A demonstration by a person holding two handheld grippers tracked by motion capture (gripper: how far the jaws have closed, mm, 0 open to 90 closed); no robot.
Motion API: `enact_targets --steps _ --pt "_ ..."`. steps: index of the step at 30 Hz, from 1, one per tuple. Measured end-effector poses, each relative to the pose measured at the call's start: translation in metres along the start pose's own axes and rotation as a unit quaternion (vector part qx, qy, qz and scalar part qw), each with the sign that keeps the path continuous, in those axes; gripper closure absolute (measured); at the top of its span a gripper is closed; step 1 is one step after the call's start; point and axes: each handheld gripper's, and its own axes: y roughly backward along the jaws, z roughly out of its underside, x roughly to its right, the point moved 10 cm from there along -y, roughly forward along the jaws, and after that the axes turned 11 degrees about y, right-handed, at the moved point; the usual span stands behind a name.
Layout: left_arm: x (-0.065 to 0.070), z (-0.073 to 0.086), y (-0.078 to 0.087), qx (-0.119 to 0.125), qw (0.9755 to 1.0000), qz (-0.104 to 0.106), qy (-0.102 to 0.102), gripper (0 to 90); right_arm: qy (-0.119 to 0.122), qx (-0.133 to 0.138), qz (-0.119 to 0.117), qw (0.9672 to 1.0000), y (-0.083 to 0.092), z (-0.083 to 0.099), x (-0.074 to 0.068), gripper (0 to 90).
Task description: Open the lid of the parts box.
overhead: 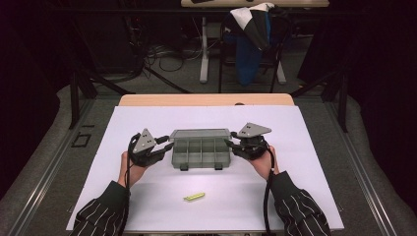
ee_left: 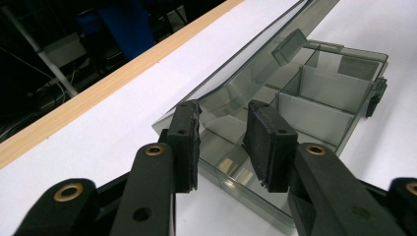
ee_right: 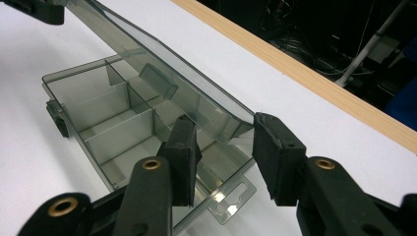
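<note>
A smoky clear compartment box [overhead: 200, 153] sits mid-table with its lid [overhead: 199, 133] raised partway. My left gripper [overhead: 166, 146] is at the lid's left end and my right gripper [overhead: 231, 138] at its right end. In the left gripper view the lid's corner [ee_left: 216, 93] lies in the gap of the left gripper [ee_left: 223, 142], touching one pad [ee_left: 187, 142]; the other pad stands apart. In the right gripper view the lid's corner [ee_right: 241, 123] leans on one pad [ee_right: 275, 157] of the right gripper [ee_right: 221, 147], clear of the other. The box's compartments [ee_right: 108, 123] look bare.
A small yellow-green piece [overhead: 194, 196] lies on the white sheet [overhead: 295, 196] nearer the person. The table's wooden far edge [overhead: 206, 100] runs behind the box. Beyond it stand a chair with a blue garment [overhead: 248, 49], table legs and floor cables.
</note>
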Motion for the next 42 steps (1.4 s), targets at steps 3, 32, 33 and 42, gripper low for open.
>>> enact_targets --steps 3,32,33,42 --pt "-0.002 -0.003 -0.001 0.000 1.0000 0.004 0.002 66.3 -0.001 -0.001 -0.002 1.0000 -0.001 -0.002 0.002 61.7" --pt "-0.031 -0.033 -0.012 -0.018 0.9980 0.053 0.031 74.7 -0.014 -0.032 -0.007 0.9994 -0.019 -0.019 0.031 68.8" --pt "-0.032 -0.033 -0.013 -0.020 0.9979 0.053 0.030 74.8 -0.013 -0.034 -0.007 0.9993 -0.020 -0.020 0.032 68.9" --pt "-0.042 -0.037 -0.024 -0.026 0.9982 0.044 0.033 76.5 -0.018 -0.044 -0.008 0.9989 -0.026 -0.024 0.040 70.3"
